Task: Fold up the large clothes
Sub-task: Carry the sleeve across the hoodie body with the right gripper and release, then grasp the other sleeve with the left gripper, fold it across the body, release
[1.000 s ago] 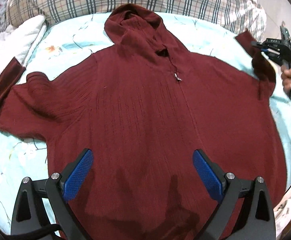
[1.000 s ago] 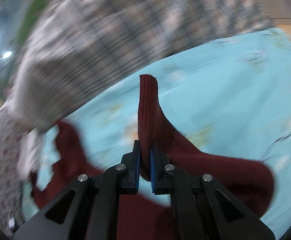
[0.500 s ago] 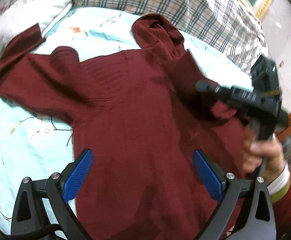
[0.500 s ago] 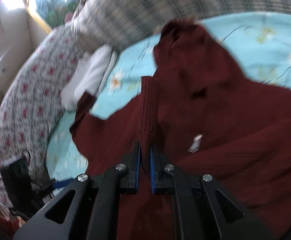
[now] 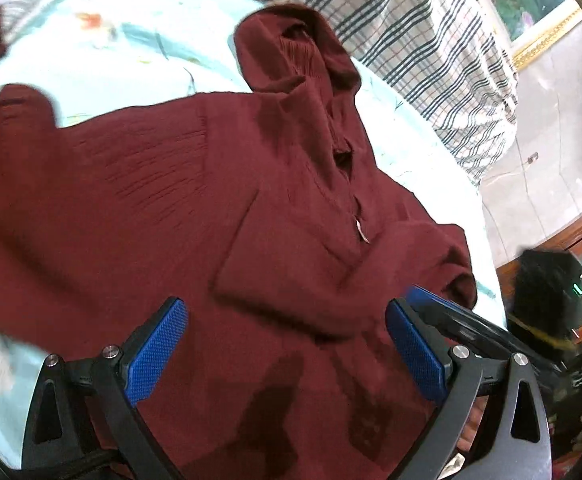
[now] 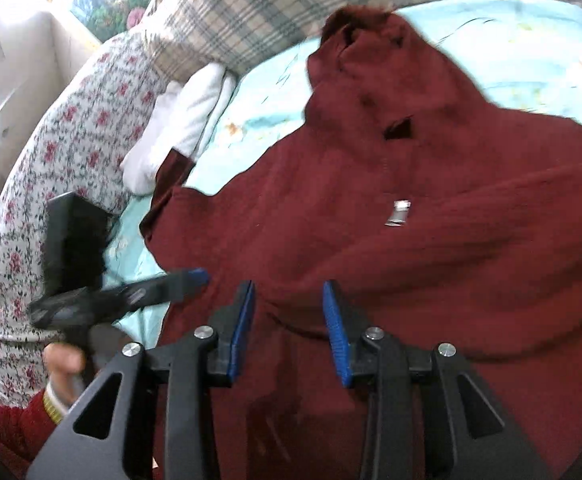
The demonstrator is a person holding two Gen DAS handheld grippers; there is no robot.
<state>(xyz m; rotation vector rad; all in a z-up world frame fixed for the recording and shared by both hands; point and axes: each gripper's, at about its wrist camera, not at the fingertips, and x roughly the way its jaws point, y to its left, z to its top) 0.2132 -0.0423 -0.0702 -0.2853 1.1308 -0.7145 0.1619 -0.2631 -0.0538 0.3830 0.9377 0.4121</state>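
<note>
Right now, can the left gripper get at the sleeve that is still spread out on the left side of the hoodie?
Probably yes. The left gripper hangs open over the hoodie, its jaws holding nothing, and the unfolded sleeve lies bare on the sheet beside the white cloth, with nothing on it.

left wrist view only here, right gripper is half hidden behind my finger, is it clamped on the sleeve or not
Observer: No. The right gripper has just been opening; the folded sleeve ends in the gap, with the pads clear of it.
Operator: where's the other cuff
Observer: The other cuff lies against a white folded cloth, beside a floral quilt.
Operator: and my gripper from over there
Observer: The left gripper has its tip at the side edge of the sweater, next to the teal sheet.
</note>
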